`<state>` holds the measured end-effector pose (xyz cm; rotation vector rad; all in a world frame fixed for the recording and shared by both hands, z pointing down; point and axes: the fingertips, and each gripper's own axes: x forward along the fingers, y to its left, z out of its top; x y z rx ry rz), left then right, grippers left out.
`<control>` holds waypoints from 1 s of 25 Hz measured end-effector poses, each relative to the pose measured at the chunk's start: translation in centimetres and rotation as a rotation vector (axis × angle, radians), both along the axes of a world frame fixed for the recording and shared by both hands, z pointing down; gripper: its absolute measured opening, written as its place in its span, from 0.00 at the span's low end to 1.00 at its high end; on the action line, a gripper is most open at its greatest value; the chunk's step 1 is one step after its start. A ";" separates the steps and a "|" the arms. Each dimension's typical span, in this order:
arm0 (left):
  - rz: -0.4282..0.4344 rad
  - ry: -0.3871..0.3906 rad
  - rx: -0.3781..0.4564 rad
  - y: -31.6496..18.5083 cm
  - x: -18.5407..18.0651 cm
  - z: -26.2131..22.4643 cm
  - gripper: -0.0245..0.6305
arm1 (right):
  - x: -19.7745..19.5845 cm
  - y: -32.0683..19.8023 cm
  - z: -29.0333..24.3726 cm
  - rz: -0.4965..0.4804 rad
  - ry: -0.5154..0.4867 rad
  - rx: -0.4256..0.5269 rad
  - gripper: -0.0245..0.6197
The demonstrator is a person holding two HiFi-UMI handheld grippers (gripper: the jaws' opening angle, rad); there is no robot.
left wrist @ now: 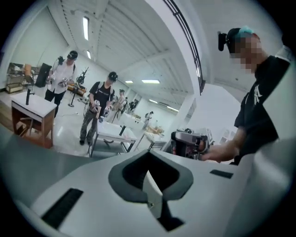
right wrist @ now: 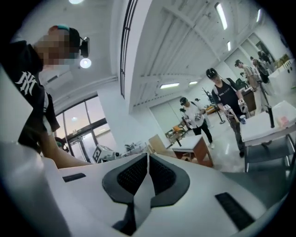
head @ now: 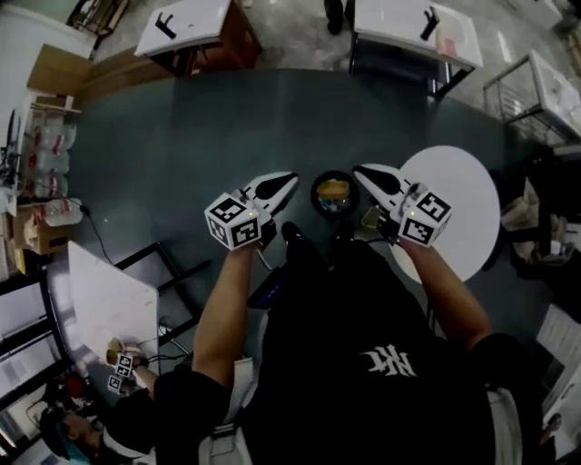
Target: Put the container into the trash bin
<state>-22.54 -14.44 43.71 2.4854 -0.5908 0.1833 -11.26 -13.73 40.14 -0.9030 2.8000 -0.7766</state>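
Seen from the head view, a round dark trash bin [head: 333, 194] stands on the grey floor below, with a yellowish container [head: 333, 190] lying inside it. Both grippers are raised high, one on each side of the bin in that view. The left gripper [head: 289, 182] is shut with nothing in it, and so is the right gripper [head: 361, 173]. In the left gripper view the jaws [left wrist: 149, 179] meet on empty air and point about level across the room. The right gripper view shows its jaws [right wrist: 147, 172] closed the same way.
A round white table [head: 465, 211] stands just right of the bin. Two white tables [head: 186, 23] [head: 413, 27] stand at the back, a metal rack [head: 536, 91] far right. Another person works at a white table [head: 109, 304] at lower left. Other people stand across the room [left wrist: 99, 106].
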 end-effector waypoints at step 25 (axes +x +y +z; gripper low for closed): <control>-0.116 0.163 0.218 21.1 -5.3 -13.0 0.04 | -3.7 17.0 -9.9 -0.242 0.070 0.229 0.10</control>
